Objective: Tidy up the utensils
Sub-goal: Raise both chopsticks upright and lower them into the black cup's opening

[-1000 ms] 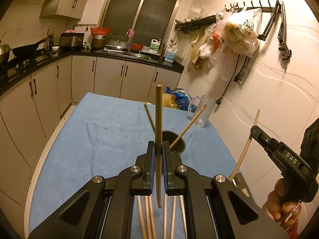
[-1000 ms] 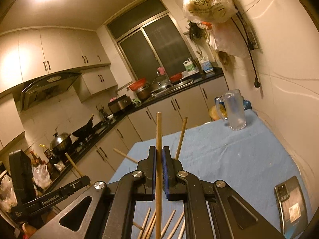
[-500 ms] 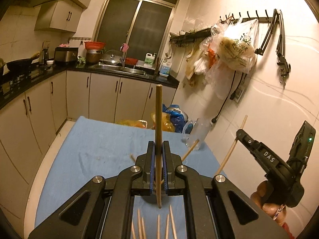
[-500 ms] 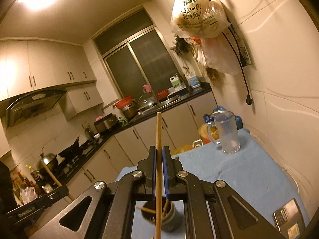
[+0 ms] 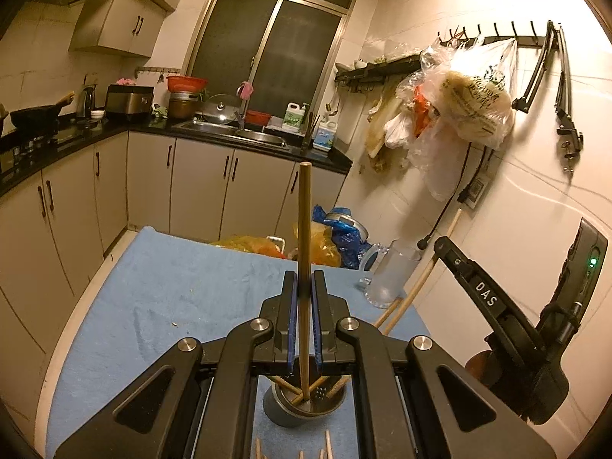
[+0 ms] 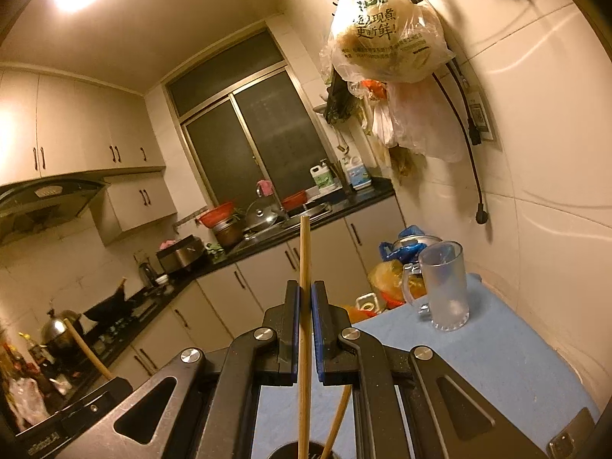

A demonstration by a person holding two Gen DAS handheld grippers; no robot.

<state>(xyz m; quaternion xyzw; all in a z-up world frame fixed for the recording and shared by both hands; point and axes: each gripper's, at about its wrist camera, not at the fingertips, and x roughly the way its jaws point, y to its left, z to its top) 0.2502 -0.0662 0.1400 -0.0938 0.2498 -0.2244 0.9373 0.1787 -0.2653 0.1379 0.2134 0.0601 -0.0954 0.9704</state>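
My left gripper [image 5: 304, 287] is shut on a wooden chopstick [image 5: 305, 229] held upright; its lower tip reaches into the dark round utensil holder [image 5: 302, 407] on the blue table [image 5: 172, 290]. The holder has a few chopsticks leaning in it. My right gripper [image 6: 305, 298] is shut on another chopstick [image 6: 305, 260], upright, its lower end going down to the holder's rim [image 6: 283, 453]. The right gripper also shows in the left wrist view [image 5: 478, 294] at the right, and the left one at the lower left of the right wrist view [image 6: 76, 424]. Loose chopsticks [image 5: 327, 445] lie in front of the holder.
A clear glass mug [image 5: 390, 279] [image 6: 445, 287] stands at the table's far right by the tiled wall. A phone corner [image 6: 566, 443] lies at the near right. Bags [image 5: 329, 237] sit beyond the table's far edge. Kitchen counters run along the left and back.
Both grippers have risen and tilted up over the holder; both chopstick tips now point down into it. The holder has come to the bottom of both views.
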